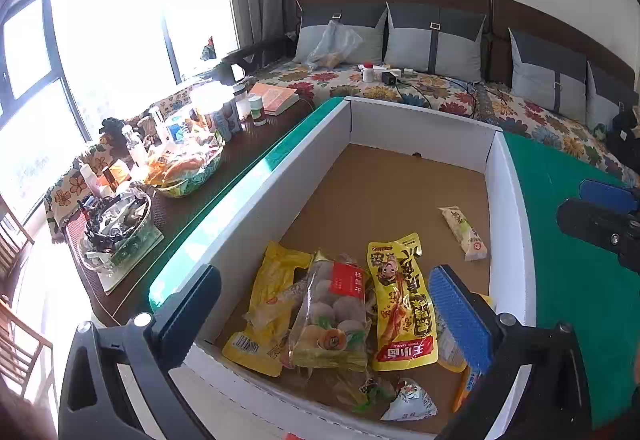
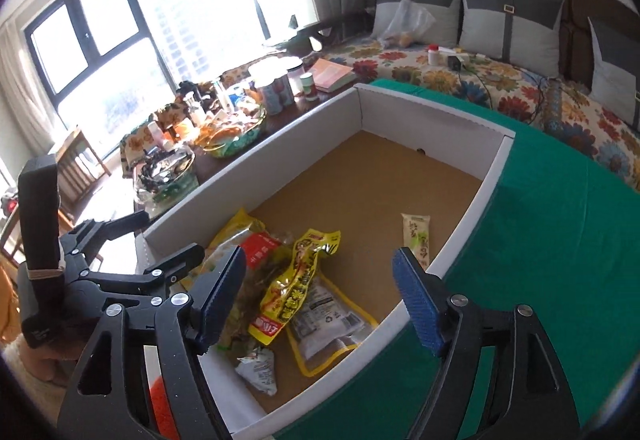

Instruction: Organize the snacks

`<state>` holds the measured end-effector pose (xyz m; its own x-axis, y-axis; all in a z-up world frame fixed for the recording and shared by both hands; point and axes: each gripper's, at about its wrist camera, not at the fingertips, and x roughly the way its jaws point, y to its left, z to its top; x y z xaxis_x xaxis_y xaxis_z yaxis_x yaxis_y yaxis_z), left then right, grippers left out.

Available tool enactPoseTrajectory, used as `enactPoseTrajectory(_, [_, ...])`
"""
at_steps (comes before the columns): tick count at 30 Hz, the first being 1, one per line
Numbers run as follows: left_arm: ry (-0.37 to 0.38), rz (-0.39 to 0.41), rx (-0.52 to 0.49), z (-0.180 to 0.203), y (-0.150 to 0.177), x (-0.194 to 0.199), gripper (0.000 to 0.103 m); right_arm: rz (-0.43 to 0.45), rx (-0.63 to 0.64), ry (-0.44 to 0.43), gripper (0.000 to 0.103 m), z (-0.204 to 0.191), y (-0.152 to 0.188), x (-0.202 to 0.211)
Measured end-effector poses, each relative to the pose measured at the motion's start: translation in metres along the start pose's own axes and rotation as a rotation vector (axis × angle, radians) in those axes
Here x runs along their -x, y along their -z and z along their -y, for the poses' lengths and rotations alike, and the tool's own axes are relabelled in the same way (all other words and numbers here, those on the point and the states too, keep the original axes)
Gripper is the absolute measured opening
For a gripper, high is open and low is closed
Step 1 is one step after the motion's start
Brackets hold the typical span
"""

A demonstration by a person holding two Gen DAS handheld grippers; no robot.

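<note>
A white cardboard box (image 1: 508,200) with a brown floor stands on a green cloth (image 1: 568,280). Several snack packets lie at its near end: a yellow chicken-feet pack (image 1: 400,300), a clear bag of round snacks with a red label (image 1: 334,316), a yellow pack (image 1: 272,300) and a small triangular packet (image 1: 408,406). A pale slim packet (image 1: 464,232) lies apart toward the right wall. My left gripper (image 1: 324,310) is open above the pile, holding nothing. My right gripper (image 2: 320,298) is open and empty over the box's near right corner (image 2: 400,316). The yellow pack (image 2: 296,284) also shows there.
A dark side table (image 1: 248,160) left of the box holds bottles, jars, a book and glass bowls of snacks (image 1: 184,172). A sofa with a floral cover (image 1: 440,92) and grey cushions stands behind. The right gripper shows at the left wrist view's right edge (image 1: 600,216).
</note>
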<state>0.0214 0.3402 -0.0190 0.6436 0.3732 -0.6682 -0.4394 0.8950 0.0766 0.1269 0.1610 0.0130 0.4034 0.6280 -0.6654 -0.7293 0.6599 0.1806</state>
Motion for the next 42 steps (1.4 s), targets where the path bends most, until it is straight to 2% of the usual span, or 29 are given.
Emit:
enactPoseTrajectory(2, [-0.027,0.023,-0.013,0.005,-0.005,0.012,0.103,0.068,0.013,0.025,0.087,0.000,-0.002,0.018])
enactPoseTrajectory(6, [-0.096,0.077,-0.007,0.013,-0.004,0.028,0.103,0.225,0.015,-0.012,0.087,0.001,0.001,0.050])
enactPoseTrajectory(7, [-0.111,0.079,-0.003,0.014,-0.003,0.030,0.103,0.242,0.024,-0.010,0.090,-0.001,0.002,0.053])
enactPoseTrajectory(11, [-0.103,0.059,0.038,0.016,0.003,0.038,0.103,0.135,0.026,0.047,0.091,-0.004,0.002,0.048])
enactPoseTrajectory(13, [-0.106,0.050,0.042,0.018,0.003,0.041,0.103,0.092,0.012,0.045,0.091,-0.003,0.005,0.045])
enactPoseTrajectory(18, [-0.129,0.036,0.009,0.023,0.004,0.045,0.103,0.074,-0.012,0.047,0.091,-0.005,0.008,0.043])
enactPoseTrajectory(23, [-0.099,0.028,0.036,0.014,0.005,0.045,0.103,0.039,0.004,0.059,0.091,-0.014,0.010,0.037])
enactPoseTrajectory(26, [-0.094,-0.010,0.057,0.008,0.005,0.038,0.103,0.024,0.005,0.052,0.091,-0.019,0.012,0.032])
enactPoseTrajectory(33, [-0.144,0.019,0.047,0.001,0.006,0.041,0.103,-0.021,0.010,0.064,0.091,-0.026,0.013,0.022])
enactPoseTrajectory(35, [-0.135,-0.008,0.040,0.000,0.005,0.039,0.103,-0.028,0.021,0.074,0.091,-0.028,0.013,0.019])
enactPoseTrajectory(42, [-0.121,-0.008,0.049,-0.002,0.006,0.038,0.103,-0.052,0.026,0.082,0.091,-0.032,0.015,0.011])
